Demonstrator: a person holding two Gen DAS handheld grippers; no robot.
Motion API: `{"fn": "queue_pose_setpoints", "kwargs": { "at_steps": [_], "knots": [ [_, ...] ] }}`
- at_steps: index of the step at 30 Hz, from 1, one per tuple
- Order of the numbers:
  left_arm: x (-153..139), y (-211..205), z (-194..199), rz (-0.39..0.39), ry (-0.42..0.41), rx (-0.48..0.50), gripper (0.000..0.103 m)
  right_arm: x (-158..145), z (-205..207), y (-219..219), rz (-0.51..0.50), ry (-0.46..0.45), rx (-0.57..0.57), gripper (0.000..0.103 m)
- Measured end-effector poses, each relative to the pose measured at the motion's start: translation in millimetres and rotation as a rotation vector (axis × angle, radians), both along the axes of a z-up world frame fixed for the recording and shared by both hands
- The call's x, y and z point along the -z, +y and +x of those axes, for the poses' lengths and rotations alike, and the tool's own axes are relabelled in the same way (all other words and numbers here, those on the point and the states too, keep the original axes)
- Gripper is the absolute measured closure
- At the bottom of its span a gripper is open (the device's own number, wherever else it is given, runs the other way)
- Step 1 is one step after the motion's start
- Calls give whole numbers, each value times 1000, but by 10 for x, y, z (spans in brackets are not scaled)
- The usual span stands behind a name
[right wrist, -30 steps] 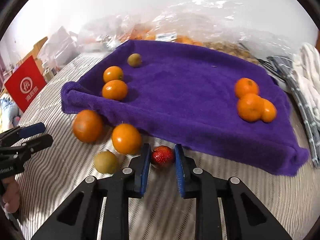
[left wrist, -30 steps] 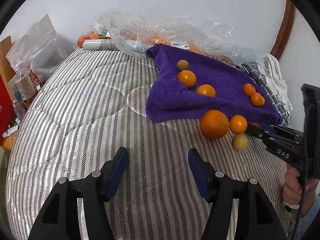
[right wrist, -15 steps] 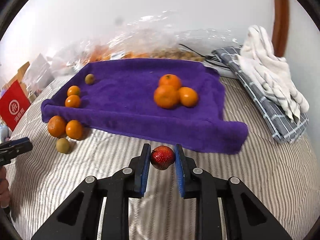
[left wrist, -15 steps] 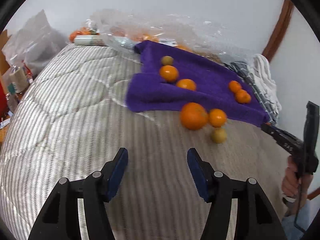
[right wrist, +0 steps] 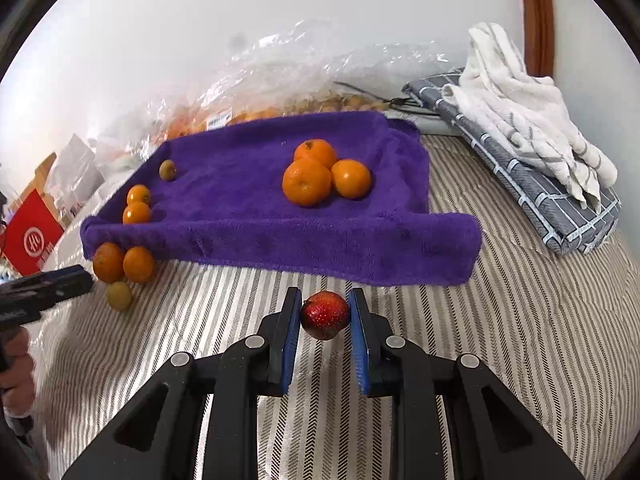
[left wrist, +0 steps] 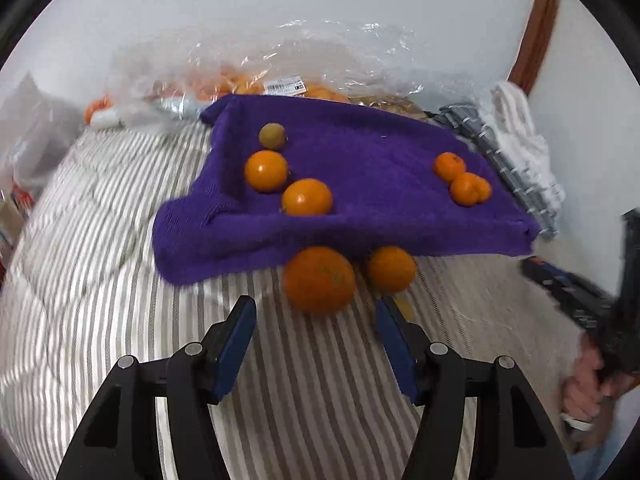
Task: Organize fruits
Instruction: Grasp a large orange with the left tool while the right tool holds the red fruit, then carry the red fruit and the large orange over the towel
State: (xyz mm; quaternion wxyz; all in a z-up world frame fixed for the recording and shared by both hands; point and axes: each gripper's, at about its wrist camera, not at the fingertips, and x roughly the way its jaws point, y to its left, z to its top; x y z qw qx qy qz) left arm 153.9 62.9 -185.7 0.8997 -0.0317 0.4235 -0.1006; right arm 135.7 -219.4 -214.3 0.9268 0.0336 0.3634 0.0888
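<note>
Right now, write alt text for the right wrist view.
The right tool grips a red strawberry above a striped bedcover. Behind it, a purple towel holds three clustered oranges, with more fruit at its left edge.

Right claw clamping red fruit, purple towel beyond

A red strawberry sits clamped between blue gripper pads above the striped bed. Three oranges cluster touching on the purple towel. Two oranges and a small greenish fruit lie just beside its edge.
</note>
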Motion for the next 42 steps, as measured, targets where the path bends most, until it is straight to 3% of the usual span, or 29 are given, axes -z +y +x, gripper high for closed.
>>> {"fn": "queue_pose_setpoints", "kwargs": {
  "at_steps": [2,6,10,14,22,33,42],
  "knots": [
    [49,-82,74,55,-4,-7,43,9,-7,-13,11,4,2,79],
    [97,-139,147,77,-9,-1,44,43,31,-9,21,31,-7,79],
    [102,-133,174,24,-4,20,47,62,45,1,20,40,-1,79],
    [96,-99,163,-3,-8,20,64,65,43,-23,30,38,5,79],
    [26,77,89,-133,-71,-16,64,53,26,-31,36,28,1,79],
    [-13,271,28,-283,-135,-58,64,62,19,-119,118,39,-29,79],
    [-74,142,-21,-261,-172,-12,64,61,34,-205,190,44,-28,79]
  ]
}}
